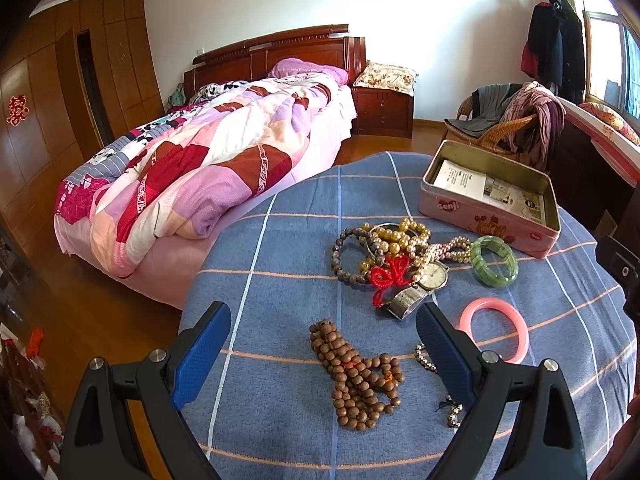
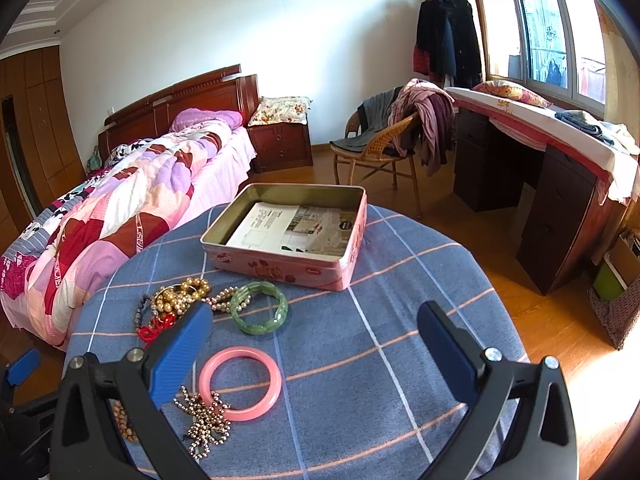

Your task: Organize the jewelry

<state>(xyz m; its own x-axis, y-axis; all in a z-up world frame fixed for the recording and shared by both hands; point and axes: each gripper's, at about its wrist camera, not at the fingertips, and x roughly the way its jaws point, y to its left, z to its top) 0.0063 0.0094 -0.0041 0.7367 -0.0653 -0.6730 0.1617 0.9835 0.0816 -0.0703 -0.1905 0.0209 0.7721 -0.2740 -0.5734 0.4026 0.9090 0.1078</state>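
Jewelry lies on a blue checked cloth over a round table [image 1: 280, 248]. A brown wooden bead string [image 1: 356, 376] lies between my left gripper's open fingers [image 1: 324, 320], below them. Beyond it is a pile of bead bracelets, a red knot and a watch [image 1: 420, 280]. A green bangle [image 1: 493, 261] [image 2: 259, 307] and a pink bangle [image 1: 496, 328] [image 2: 240, 383] lie to the right. An open pink tin [image 1: 490, 200] [image 2: 288, 232] with paper inside stands at the back. My right gripper [image 2: 316, 320] is open and empty above the cloth, right of the pink bangle.
A small sparkly silver bead chain [image 2: 206, 420] lies by the pink bangle. A bed [image 1: 192, 168] stands left of the table, a wicker chair with clothes [image 2: 384, 140] and a dark desk [image 2: 540, 168] behind and to the right. Wooden floor surrounds the table.
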